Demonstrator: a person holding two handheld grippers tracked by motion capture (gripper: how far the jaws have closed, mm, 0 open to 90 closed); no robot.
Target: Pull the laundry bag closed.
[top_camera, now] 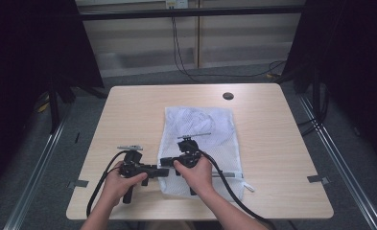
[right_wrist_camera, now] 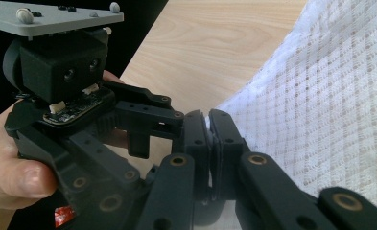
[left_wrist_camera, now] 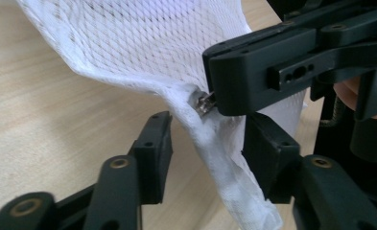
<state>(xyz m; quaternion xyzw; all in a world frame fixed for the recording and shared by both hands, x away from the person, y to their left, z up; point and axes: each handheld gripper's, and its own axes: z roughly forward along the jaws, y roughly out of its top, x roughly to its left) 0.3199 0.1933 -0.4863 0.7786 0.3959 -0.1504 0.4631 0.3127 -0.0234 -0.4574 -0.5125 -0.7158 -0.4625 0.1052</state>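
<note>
- While it lies flat on the desk (top_camera: 128,115), the white mesh bag (top_camera: 198,129) shows pale folded cloth inside.
- Right claw (right_wrist_camera: 210,139) is clamped on the bag's zipper pull (left_wrist_camera: 204,103).
- Left claw (left_wrist_camera: 205,143) stands apart, straddling the lifted corner.

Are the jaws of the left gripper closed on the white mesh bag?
No, in the left gripper view the left gripper stands open, the white mesh bag edge between its jaws.
</note>
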